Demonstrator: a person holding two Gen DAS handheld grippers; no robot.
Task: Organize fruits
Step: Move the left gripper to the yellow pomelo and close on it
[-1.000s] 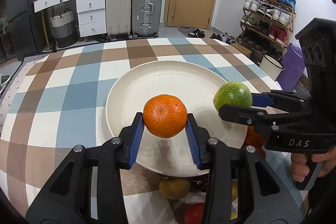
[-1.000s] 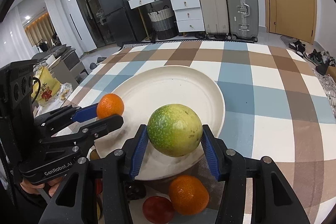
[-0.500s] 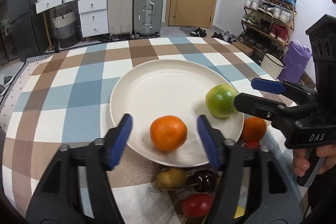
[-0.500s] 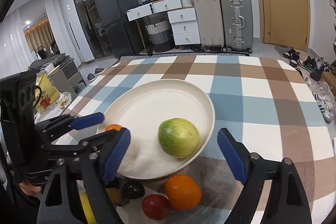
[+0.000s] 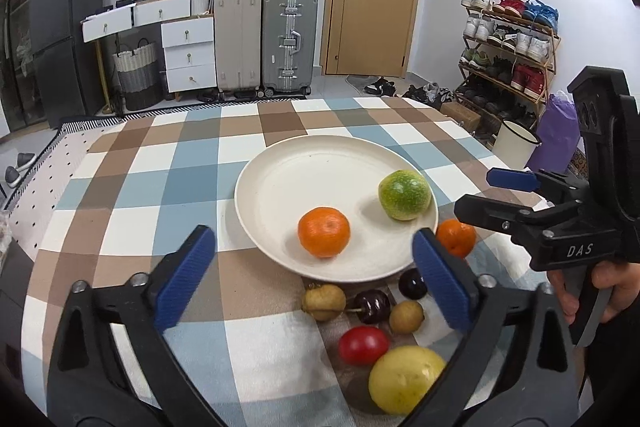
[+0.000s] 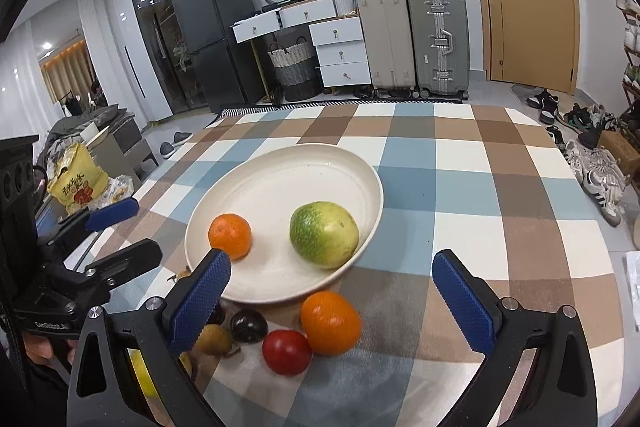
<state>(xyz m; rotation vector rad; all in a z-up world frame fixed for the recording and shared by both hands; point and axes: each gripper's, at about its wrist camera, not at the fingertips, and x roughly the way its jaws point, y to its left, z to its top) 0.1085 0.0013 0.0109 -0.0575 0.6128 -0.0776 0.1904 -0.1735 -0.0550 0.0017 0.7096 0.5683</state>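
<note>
A cream plate [image 5: 296,171] [image 6: 280,183] on the checked tablecloth holds an orange mandarin [image 5: 324,231] [image 6: 230,235] and a green round fruit [image 5: 405,195] [image 6: 323,234]. In front of the plate lie another orange [image 5: 456,237] [image 6: 330,322], a red fruit [image 5: 363,345] [image 6: 287,351], a yellow fruit [image 5: 406,379], dark plums [image 5: 372,305] [image 6: 249,325] and small brown fruits [image 5: 323,302]. My left gripper [image 5: 314,279] is open and empty, just short of the plate. My right gripper [image 6: 330,297] is open and empty above the loose orange.
The table's right edge is close to a shoe rack [image 5: 508,43] and a white bucket [image 5: 514,147]. Suitcases [image 5: 264,39] and drawers stand behind the table. A yellow bag [image 6: 78,183] sits off the left edge.
Both grippers let go of their fruits onto the plate, opened wide and drew back toward the near edge. The mandarin and the green fruit now rest on the plate.
</note>
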